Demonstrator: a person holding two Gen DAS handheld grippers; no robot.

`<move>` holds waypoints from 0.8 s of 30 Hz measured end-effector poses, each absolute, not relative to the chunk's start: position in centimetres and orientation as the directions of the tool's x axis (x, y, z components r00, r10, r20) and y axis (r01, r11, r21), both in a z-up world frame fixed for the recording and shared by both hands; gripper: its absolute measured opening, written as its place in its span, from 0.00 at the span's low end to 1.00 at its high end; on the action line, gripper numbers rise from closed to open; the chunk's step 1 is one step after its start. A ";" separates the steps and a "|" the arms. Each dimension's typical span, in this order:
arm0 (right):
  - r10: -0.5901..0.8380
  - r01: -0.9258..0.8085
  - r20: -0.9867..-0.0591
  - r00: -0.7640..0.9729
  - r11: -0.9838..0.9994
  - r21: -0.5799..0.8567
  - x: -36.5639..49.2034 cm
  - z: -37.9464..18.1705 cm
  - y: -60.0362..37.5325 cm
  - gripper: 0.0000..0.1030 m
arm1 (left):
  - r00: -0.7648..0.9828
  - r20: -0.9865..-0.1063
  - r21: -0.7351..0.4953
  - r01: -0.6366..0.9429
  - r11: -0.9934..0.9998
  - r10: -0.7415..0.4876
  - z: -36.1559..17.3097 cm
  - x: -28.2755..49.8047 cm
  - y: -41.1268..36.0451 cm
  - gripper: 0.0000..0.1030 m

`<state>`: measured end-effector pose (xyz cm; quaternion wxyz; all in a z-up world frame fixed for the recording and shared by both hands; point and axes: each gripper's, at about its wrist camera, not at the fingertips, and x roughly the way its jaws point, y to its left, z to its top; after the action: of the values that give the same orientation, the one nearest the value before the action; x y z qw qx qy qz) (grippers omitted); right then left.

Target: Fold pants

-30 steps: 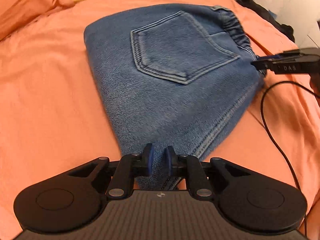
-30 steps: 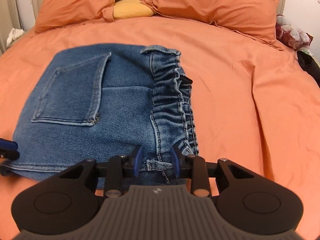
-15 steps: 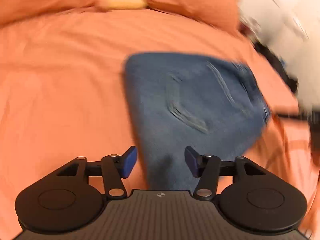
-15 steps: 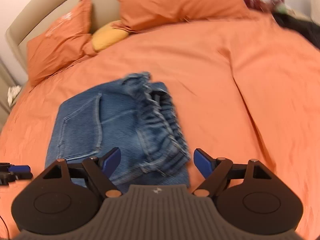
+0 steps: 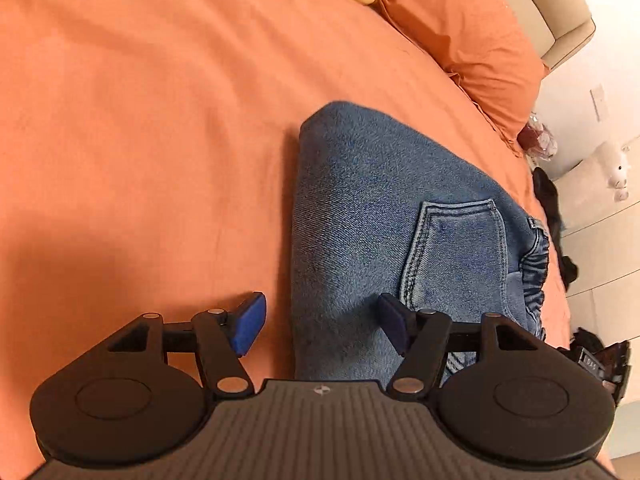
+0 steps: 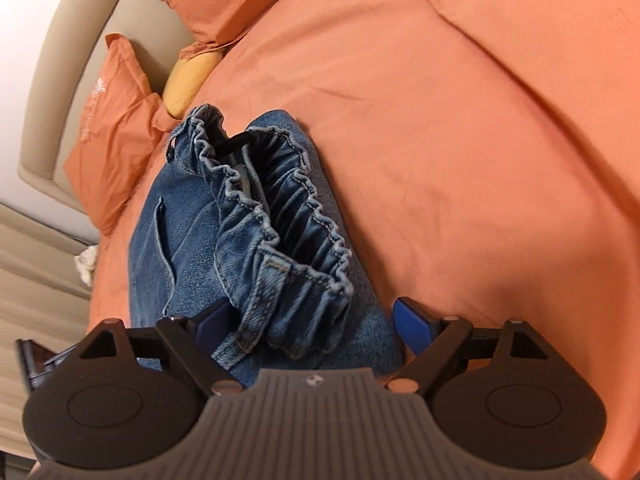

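The folded blue jeans (image 5: 360, 200) lie flat on the orange bedspread (image 5: 140, 140), back pocket (image 5: 456, 252) up. My left gripper (image 5: 322, 324) hovers over the near folded edge with its jaws opening wide; denim lies under the gap, but the pads do not press on it. In the right wrist view the jeans (image 6: 188, 232) show their gathered elastic waistband (image 6: 280, 208), standing slightly agape. My right gripper (image 6: 314, 320) is over the near end of that waistband with its jaws opening, and the pads are clear of the cloth. The right gripper's black tip (image 5: 600, 360) shows at the left view's edge.
Orange pillows (image 5: 460, 32) and a yellow cushion (image 6: 188, 80) lie against the beige headboard (image 6: 64, 60). Dark clothing (image 5: 552, 208) lies at the bed's right edge beside white furniture (image 5: 592, 200). Bare orange bedspread (image 6: 460, 140) stretches right of the jeans.
Both grippers, pinched near-shut on the jeans' near edge and waistband a second ago, have opened wide and let go. Both have rolled and shifted, so the jeans now sit tilted in each view.
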<state>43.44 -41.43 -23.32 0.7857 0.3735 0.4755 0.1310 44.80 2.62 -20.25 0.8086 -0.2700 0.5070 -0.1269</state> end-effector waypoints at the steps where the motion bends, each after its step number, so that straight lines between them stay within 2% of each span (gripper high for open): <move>1: 0.569 0.133 -0.636 0.521 0.682 0.719 43.5 -23.6 -41.4 0.80 | 0.453 -0.738 -0.586 -0.064 0.808 -0.499 -20.7 45.0 2.7 0.73; 3: 0.586 0.111 -0.607 0.537 0.664 0.739 43.6 -24.1 -41.5 0.80 | 0.455 -0.722 -0.609 -0.062 0.791 -0.521 -21.4 45.2 2.8 0.74; 5: 0.596 0.100 -0.581 0.553 0.645 0.757 43.6 -24.6 -41.5 0.78 | 0.461 -0.710 -0.622 -0.057 0.781 -0.532 -21.9 45.2 2.8 0.67; 6: 0.599 0.091 -0.572 0.561 0.642 0.762 43.6 -24.6 -41.4 0.75 | 0.465 -0.701 -0.631 -0.051 0.774 -0.540 -22.1 45.2 2.9 0.59; 8: 0.588 0.083 -0.572 0.572 0.652 0.754 43.3 -24.4 -41.3 0.72 | 0.473 -0.690 -0.643 -0.055 0.764 -0.547 -22.1 45.0 2.9 0.52; 13: 0.558 0.048 -0.594 0.580 0.704 0.708 42.3 -22.3 -40.7 0.53 | 0.485 -0.699 -0.605 -0.013 0.796 -0.525 -20.2 44.7 2.1 0.30; 18: 0.536 0.029 -0.596 0.598 0.728 0.685 41.5 -19.5 -39.9 0.44 | 0.494 -0.714 -0.556 0.030 0.830 -0.496 -17.6 44.3 1.5 0.22; 24: 0.577 -0.028 -0.569 0.586 0.716 0.697 39.8 -15.9 -36.8 0.41 | 0.516 -0.723 -0.508 0.055 0.860 -0.460 -14.0 42.6 3.7 0.20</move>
<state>39.79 -36.81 -15.92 0.8274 0.3294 0.4165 0.1828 42.59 3.71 -14.04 0.8433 -0.2163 0.4677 -0.1528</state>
